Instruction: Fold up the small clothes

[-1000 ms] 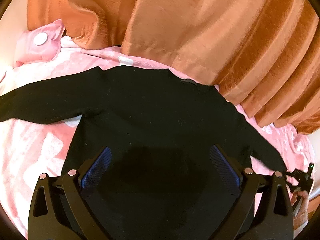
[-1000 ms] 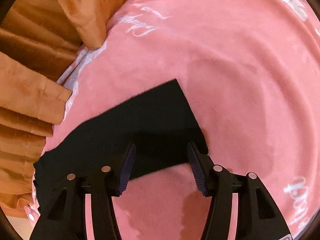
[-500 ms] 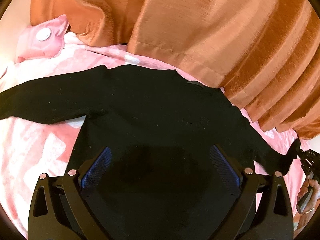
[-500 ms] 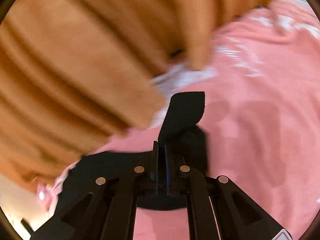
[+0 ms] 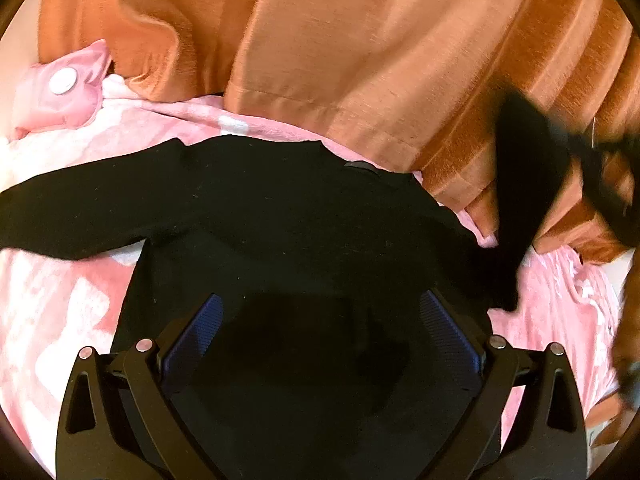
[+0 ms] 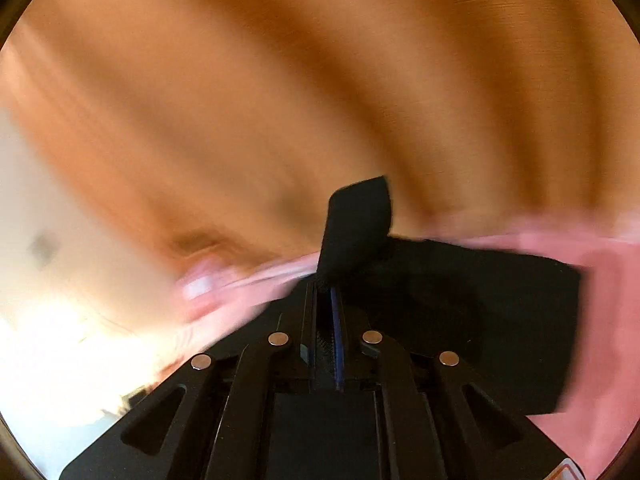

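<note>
A black long-sleeved sweater [image 5: 280, 208] lies flat on the pink blanket [image 5: 60, 300], one sleeve stretched out to the left. My left gripper [image 5: 320, 300] hovers open over its lower body with nothing between the blue pads. The other sleeve [image 5: 524, 176] is lifted off the bed at the right, held up by my blurred right gripper [image 5: 576, 148]. In the right wrist view the right gripper [image 6: 326, 288] pinches the sleeve cuff [image 6: 356, 216], which sticks up past the tips. Its jaws are opening slightly, with the cloth still between the pads.
An orange curtain [image 5: 360, 40] hangs close behind the bed and fills most of the right wrist view [image 6: 320, 80]. A small pink pouch with a white cap [image 5: 60, 92] lies at the far left. The blanket [image 6: 608, 320] extends to the right.
My right gripper closed on the right sleeve's cuff, then swung up and across with it, lifting the sleeve off the blanket. The left gripper stayed open over the sweater.
</note>
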A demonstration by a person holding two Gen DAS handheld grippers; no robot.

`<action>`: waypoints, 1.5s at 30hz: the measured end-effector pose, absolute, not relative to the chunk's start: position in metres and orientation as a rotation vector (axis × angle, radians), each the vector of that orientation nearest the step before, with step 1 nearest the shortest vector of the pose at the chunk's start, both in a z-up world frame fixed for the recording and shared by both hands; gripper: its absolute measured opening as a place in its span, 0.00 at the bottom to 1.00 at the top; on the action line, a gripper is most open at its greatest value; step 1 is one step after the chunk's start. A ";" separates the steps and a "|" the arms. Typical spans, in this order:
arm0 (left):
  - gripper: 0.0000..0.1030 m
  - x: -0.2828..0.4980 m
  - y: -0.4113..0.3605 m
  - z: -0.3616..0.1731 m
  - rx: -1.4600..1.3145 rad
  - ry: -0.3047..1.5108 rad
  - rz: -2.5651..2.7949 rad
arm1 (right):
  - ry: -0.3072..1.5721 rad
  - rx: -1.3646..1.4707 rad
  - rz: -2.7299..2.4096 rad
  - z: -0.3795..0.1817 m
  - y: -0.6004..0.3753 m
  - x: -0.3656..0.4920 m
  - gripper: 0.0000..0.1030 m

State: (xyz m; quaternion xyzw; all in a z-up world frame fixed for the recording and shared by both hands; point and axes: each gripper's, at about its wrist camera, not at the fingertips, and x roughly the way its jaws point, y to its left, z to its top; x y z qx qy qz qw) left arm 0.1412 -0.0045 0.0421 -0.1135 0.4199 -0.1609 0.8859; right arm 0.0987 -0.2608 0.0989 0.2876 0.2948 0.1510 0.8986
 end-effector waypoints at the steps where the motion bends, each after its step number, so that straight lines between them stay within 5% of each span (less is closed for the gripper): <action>1: 0.95 0.144 -0.003 0.040 -0.236 0.878 -0.335 | 0.590 0.556 0.371 0.116 -0.235 0.105 0.10; 3: 0.95 0.150 0.000 0.036 -0.236 0.890 -0.326 | 0.540 0.458 0.332 0.137 -0.223 0.099 0.24; 4: 0.95 0.154 0.002 0.034 -0.241 0.898 -0.324 | 0.511 0.399 0.260 0.143 -0.227 0.090 0.48; 5: 0.95 0.160 0.005 0.030 -0.249 0.915 -0.320 | 0.497 0.358 0.192 0.143 -0.234 0.082 0.61; 6: 0.95 0.165 0.008 0.026 -0.264 0.933 -0.310 | 0.501 0.300 0.105 0.137 -0.244 0.071 0.61; 15: 0.95 0.209 0.076 -0.015 -0.560 1.042 -0.108 | 0.869 0.255 -0.145 -0.013 -0.309 0.044 0.55; 24: 0.95 0.209 0.088 -0.012 -0.721 1.059 -0.142 | 0.898 -0.021 -0.139 -0.042 -0.263 0.080 0.55; 25: 0.94 0.210 0.086 -0.011 -0.716 1.060 -0.144 | 0.903 -0.022 -0.140 -0.045 -0.263 0.084 0.52; 27: 0.87 0.216 0.082 -0.006 -0.690 1.043 -0.161 | 0.892 0.013 -0.140 -0.049 -0.273 0.094 0.10; 32: 0.58 0.234 0.075 -0.001 -0.619 1.002 -0.196 | 0.804 0.277 -0.175 -0.030 -0.328 0.080 0.06; 45: 0.59 0.234 0.054 -0.011 -0.675 1.054 -0.270 | 0.850 0.349 -0.195 -0.050 -0.341 0.073 0.12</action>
